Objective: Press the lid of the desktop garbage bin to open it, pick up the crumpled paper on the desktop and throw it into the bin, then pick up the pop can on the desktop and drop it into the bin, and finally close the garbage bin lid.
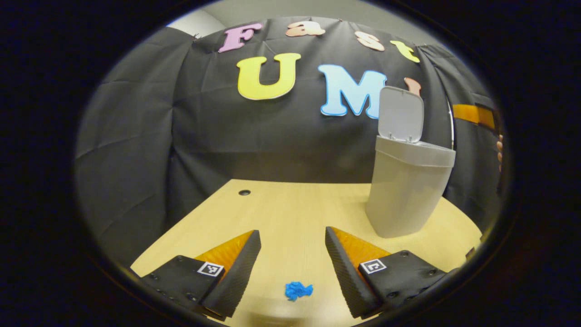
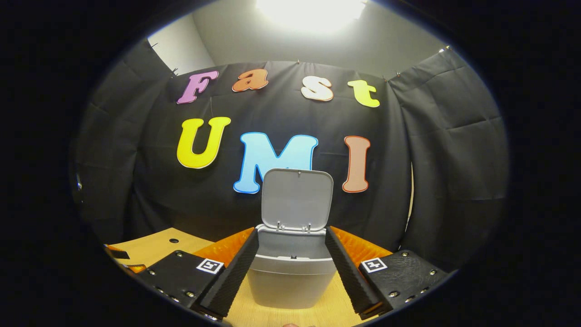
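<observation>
The grey desktop bin [image 1: 408,195] stands on the right of the wooden table, its lid [image 1: 400,116] raised upright. A small blue crumpled paper [image 1: 298,290] lies on the table close below my left gripper [image 1: 292,237], between its two spread fingers, which do not touch it. That gripper is open and holds nothing. In the right gripper view the bin [image 2: 292,281] is straight ahead with its lid [image 2: 297,200] standing up behind the opening. My right gripper [image 2: 292,232] is open and holds nothing, its fingers framing the bin's mouth from the near side.
The wooden table [image 1: 290,204] has a small round hole [image 1: 244,192] near its far left corner. Black cloth walls close in behind and on both sides. A person's hand [image 1: 499,152] shows at the far right edge, beyond the bin.
</observation>
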{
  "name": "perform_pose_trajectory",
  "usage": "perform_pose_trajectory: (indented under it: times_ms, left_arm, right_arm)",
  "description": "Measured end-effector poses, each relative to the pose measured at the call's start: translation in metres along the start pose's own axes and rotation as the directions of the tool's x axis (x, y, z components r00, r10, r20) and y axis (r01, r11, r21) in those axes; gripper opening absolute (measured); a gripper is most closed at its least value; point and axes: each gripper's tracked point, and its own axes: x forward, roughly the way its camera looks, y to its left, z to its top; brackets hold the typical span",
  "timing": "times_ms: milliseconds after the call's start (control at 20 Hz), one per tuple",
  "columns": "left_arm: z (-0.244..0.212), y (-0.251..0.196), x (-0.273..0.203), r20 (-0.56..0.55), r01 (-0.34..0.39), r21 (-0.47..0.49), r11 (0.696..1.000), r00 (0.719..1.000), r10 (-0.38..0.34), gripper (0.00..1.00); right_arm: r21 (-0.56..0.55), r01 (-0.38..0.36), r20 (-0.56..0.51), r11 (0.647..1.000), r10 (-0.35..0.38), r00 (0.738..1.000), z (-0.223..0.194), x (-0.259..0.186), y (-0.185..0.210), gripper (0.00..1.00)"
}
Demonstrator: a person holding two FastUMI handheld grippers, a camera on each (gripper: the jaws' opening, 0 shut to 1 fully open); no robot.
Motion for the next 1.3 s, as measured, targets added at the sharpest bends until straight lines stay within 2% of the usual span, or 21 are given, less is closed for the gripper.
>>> perform_pose_trajectory:
  times_ms: [250, 350, 500, 650, 800, 900, 1150, 1250, 1300]
  left_arm:
    - [-0.049, 0.003, 0.012, -0.109, 0.057, 0.032, 0.998, 0.993, -0.054, 0.94]
    - [-0.072, 0.003, 0.016, -0.167, 0.086, 0.036, 0.996, 0.983, -0.079, 0.96]
    - [-0.099, 0.000, 0.023, -0.238, 0.135, 0.055, 0.989, 0.964, -0.119, 0.94]
    - [-0.124, -0.003, 0.031, -0.293, 0.172, 0.050, 0.984, 0.944, -0.150, 0.96]
    - [-0.143, -0.005, 0.038, -0.327, 0.176, 0.064, 0.982, 0.934, -0.146, 0.94]
    - [-0.154, -0.007, 0.041, -0.345, 0.178, 0.067, 0.982, 0.928, -0.144, 0.96]
    - [-0.170, -0.005, 0.040, -0.364, 0.132, 0.067, 0.989, 0.926, -0.099, 0.80]
    - [-0.177, -0.004, 0.035, -0.374, 0.110, 0.066, 0.992, 0.924, -0.078, 0.84]
    - [-0.179, -0.004, 0.035, -0.379, 0.098, 0.065, 0.993, 0.923, -0.067, 0.75]
  right_arm:
    - [-0.006, 0.017, -0.021, 1.000, -0.017, 1.000, -0.003, -0.009, 0.010, 0.94]
    - [-0.017, 0.035, -0.033, 0.999, -0.036, 0.999, -0.004, -0.015, 0.014, 0.94]
    - [-0.022, 0.064, -0.063, 0.998, -0.066, 0.996, -0.008, -0.023, 0.019, 0.92]
    - [-0.029, 0.095, -0.097, 0.995, -0.098, 0.990, -0.012, -0.035, 0.019, 0.94]
    - [-0.048, 0.112, -0.097, 0.993, -0.116, 0.989, -0.009, -0.045, 0.014, 0.94]
    - [-0.058, 0.111, -0.090, 0.992, -0.116, 0.989, -0.008, -0.049, 0.009, 0.94]
    - [-0.045, 0.097, -0.078, 0.994, -0.101, 0.992, -0.006, -0.052, -0.007, 0.94]
    - [-0.039, 0.097, -0.077, 0.995, -0.099, 0.992, -0.007, -0.053, -0.014, 0.94]
    - [-0.035, 0.093, -0.076, 0.995, -0.096, 0.993, -0.008, -0.054, -0.016, 0.94]
